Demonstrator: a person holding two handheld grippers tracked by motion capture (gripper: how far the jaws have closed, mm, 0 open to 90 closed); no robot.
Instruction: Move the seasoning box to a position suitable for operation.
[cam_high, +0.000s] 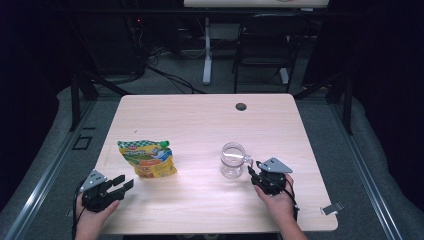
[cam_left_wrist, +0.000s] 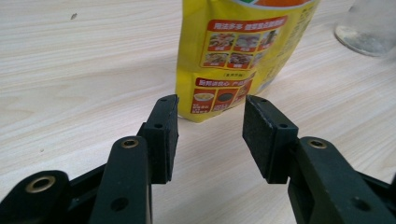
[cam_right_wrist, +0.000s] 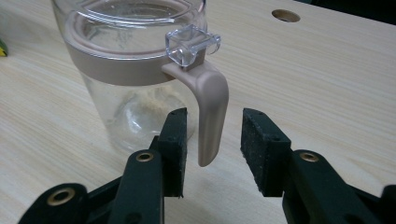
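A yellow snack pouch lies on the wooden table at the left. My left gripper rests near the front left corner, aimed at it. In the left gripper view the pouch's lower edge sits just beyond the gripper, whose jaws are open and hold nothing. A clear jar with a beige band stands right of centre. My right gripper is at its side. In the right gripper view the jar's beige handle hangs between the open jaws of that gripper, with gaps on both sides.
A round cable hole sits near the table's far edge. A small silver clip juts from the front right corner. Beyond the table stand a black chair and a white desk leg.
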